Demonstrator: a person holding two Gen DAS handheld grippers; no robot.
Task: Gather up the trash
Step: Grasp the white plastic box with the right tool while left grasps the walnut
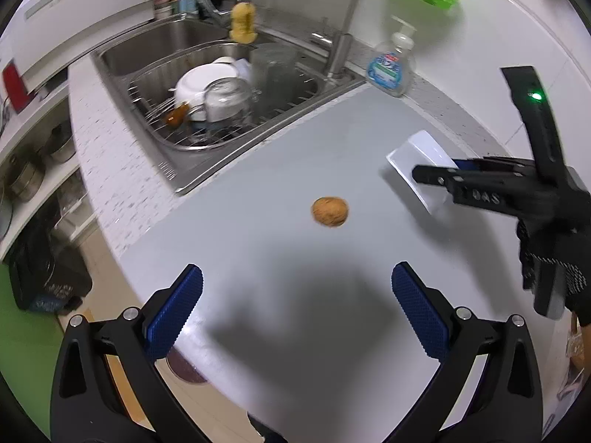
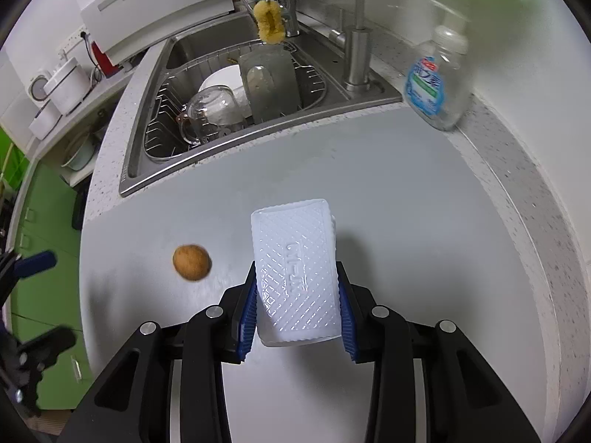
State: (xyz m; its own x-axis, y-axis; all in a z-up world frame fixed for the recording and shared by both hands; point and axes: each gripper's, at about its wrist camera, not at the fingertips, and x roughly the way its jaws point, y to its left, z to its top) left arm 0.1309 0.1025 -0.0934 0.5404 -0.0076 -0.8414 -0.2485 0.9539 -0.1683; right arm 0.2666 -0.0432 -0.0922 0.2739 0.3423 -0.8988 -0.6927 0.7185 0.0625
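My right gripper (image 2: 297, 308) clamps a white textured tray (image 2: 295, 269) by its long sides, underside up; its embossed letters are unreadable. My left gripper (image 1: 297, 306) hangs wide open and empty over the grey surface (image 1: 280, 170). Just beyond it lies a lone walnut (image 1: 330, 211), left of the tray, with bare room all round. Farther off, the sink (image 2: 147, 162) holds a wire rack (image 2: 162, 118) with a glass jug (image 2: 207, 110) and white plates (image 2: 221, 77). At far right, a soap bottle (image 2: 436, 85) has a blue label, blurred.
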